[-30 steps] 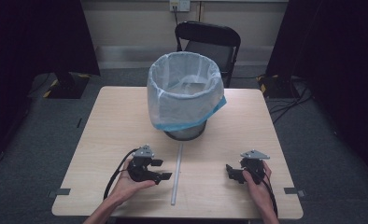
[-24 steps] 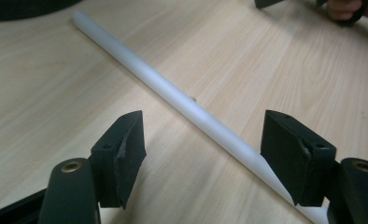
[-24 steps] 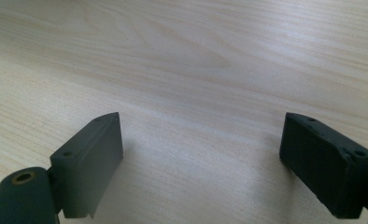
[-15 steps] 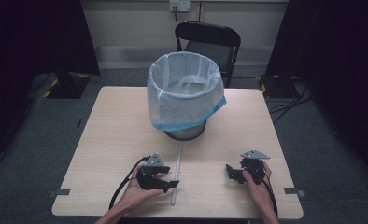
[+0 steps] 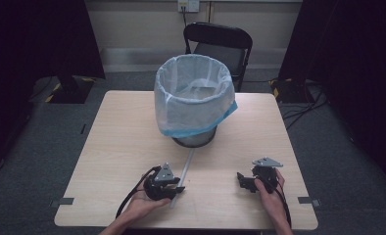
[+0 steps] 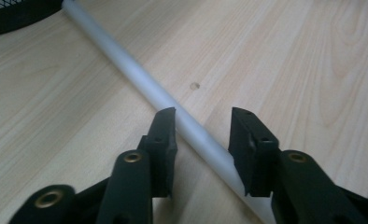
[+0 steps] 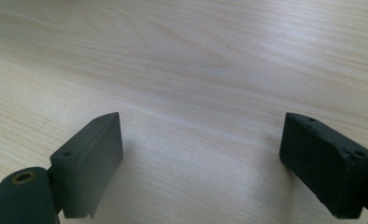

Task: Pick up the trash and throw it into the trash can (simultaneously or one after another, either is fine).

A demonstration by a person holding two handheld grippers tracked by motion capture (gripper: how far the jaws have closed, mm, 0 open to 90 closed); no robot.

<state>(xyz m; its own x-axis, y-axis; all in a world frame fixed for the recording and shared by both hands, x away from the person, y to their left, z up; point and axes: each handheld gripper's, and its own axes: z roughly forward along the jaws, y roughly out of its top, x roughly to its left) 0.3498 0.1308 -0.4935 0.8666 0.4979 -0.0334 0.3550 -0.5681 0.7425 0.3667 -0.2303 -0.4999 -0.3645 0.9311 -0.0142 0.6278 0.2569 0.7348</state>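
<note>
A long white tube [image 5: 186,165] lies on the wooden table [image 5: 122,132], running from the bin's base toward the front edge. My left gripper [image 5: 179,190] rests low over the tube's near part. In the left gripper view the tube [image 6: 140,77] crosses at a slant between the black jaws of this gripper [image 6: 203,114]. The jaws have just been closing around it, and slivers of table still show beside the tube. My right gripper [image 5: 241,180] sits at the front right, held by a hand. Its jaws [image 7: 201,123] stand wide open over bare wood.
A mesh bin [image 5: 193,98] lined with a pale bag, blue at its hem, stands at the table's middle back; its dark base [image 6: 14,14] touches the tube's far end. A black chair [image 5: 220,44] is behind the table. Cables trail from both grippers.
My left hand slid right and down onto the tube, and its jaws narrowed around it. The right gripper kept still.
</note>
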